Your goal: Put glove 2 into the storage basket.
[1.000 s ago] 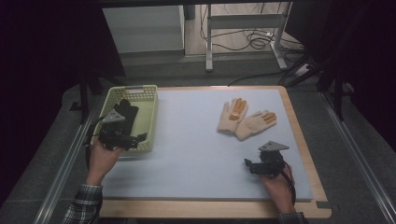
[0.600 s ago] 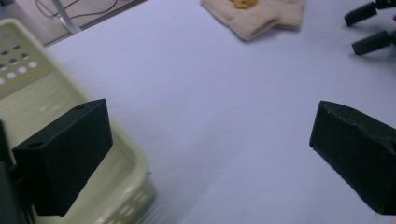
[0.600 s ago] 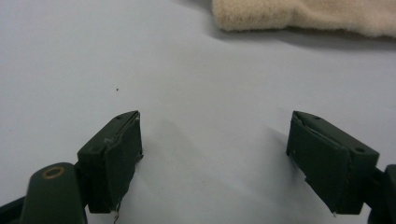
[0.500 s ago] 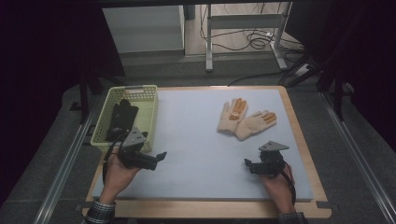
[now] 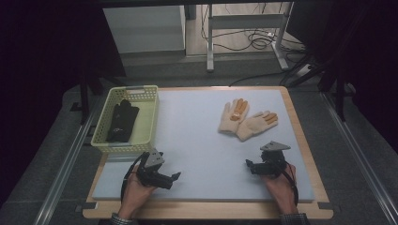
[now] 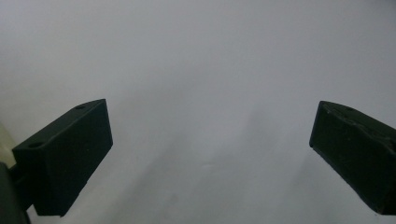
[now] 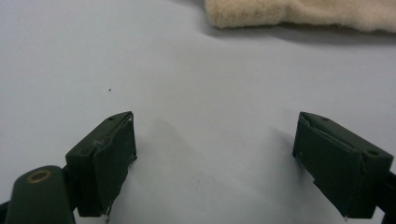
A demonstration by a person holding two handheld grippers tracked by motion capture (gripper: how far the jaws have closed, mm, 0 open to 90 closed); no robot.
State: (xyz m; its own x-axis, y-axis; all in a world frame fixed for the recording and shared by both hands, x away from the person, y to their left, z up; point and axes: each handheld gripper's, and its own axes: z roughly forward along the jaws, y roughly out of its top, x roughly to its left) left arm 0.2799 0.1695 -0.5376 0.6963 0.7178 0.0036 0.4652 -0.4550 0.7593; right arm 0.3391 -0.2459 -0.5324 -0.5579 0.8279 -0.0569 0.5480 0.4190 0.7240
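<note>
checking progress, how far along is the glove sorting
Done: black gloves lie in the yellow basket. In hand: nothing; left gripper and right gripper are open over the mat. Left: the cream and orange gloves lie on the mat.

We seem to be in a lab or test room. Our table [image 5: 300, 140] sits between metal rails [image 5: 61, 173] under dark surroundings, and behind it cables [image 5: 256, 40] sprawl across the floor beside a metal stand [image 5: 244, 23].

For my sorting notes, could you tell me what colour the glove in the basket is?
The glove in the pale yellow basket is black, clearest in the high view.
</note>
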